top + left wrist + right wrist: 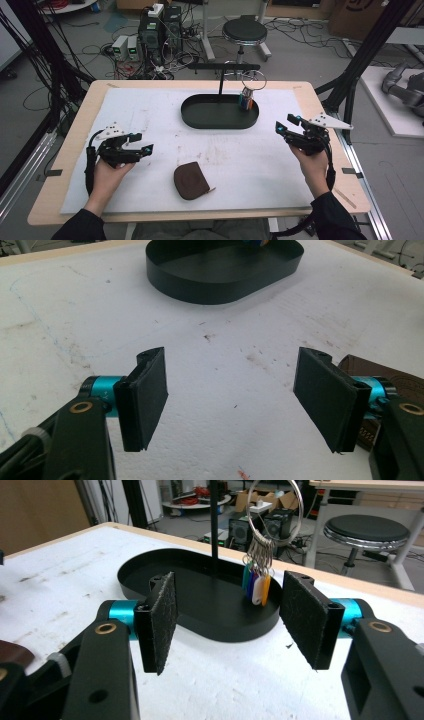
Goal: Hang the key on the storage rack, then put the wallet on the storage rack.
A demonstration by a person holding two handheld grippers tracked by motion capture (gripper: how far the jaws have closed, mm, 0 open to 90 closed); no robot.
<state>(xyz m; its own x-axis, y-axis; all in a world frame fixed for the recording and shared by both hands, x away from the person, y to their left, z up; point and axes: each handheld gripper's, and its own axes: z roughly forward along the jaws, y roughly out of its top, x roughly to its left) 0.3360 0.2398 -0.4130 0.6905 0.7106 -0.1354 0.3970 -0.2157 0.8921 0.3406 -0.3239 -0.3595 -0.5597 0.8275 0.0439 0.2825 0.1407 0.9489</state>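
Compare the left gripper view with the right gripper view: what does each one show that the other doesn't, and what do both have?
Left gripper view alone: the left gripper, jaws open with nothing between them.

Right gripper view alone: the right gripper, jaws open and empty, the key ring hanging from the black stand with coloured tags, and a stool behind the table.

Both: the black oval tray, the white mat, and the brown pouch at an edge.
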